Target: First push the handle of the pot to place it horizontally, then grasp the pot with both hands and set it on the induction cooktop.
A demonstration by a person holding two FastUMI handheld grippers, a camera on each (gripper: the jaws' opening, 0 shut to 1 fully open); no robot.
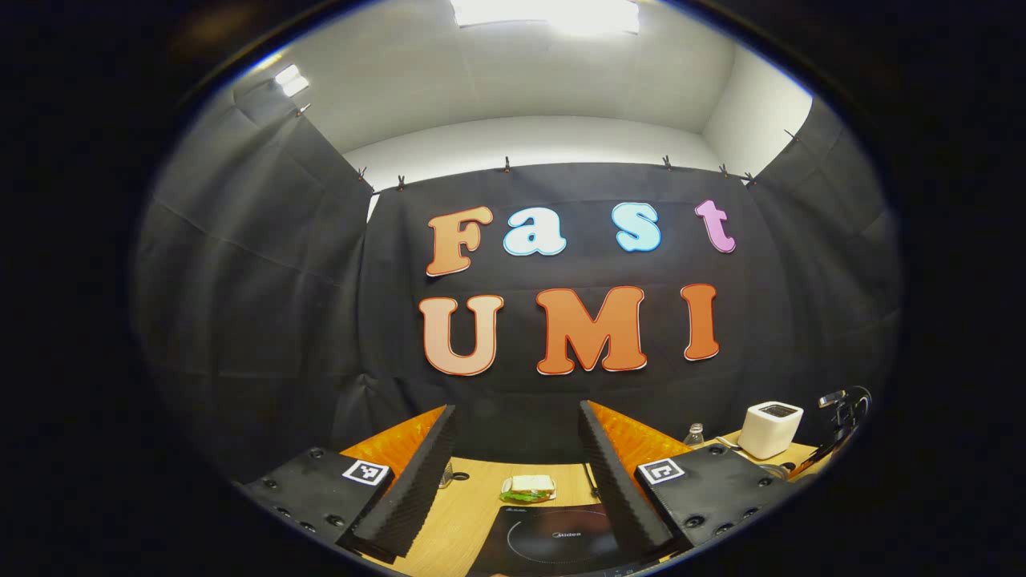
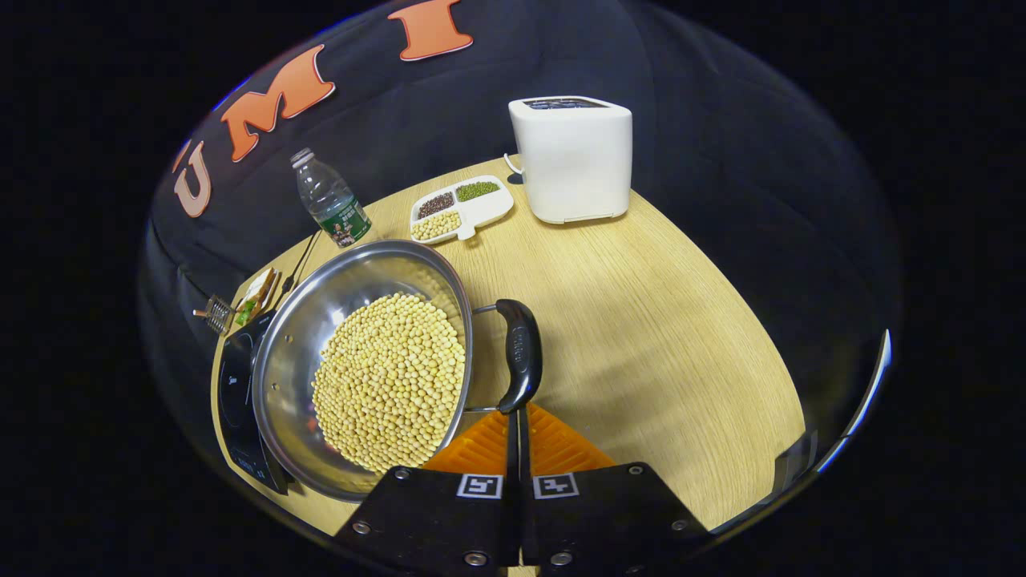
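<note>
The shiny metal pot (image 2: 365,365) is full of yellow beans (image 2: 393,381). Its black handle (image 2: 519,353) sticks out on one side. It sits partly on the black induction cooktop (image 2: 239,401).

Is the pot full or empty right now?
Partly full: pale beans heap across the pot's bottom, with bare steel wall showing above them.

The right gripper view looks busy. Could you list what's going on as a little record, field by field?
pot: steel pot full of pale beans, on the wooden table
pot handle: black handle on the side nearest the right gripper
right gripper: right gripper closed, tips at the handle's lower end
cooktop: black cooktop just beyond the pot
left gripper: left gripper open, above the cooktop
behind the pot: toaster, bottle, divided dish
</note>
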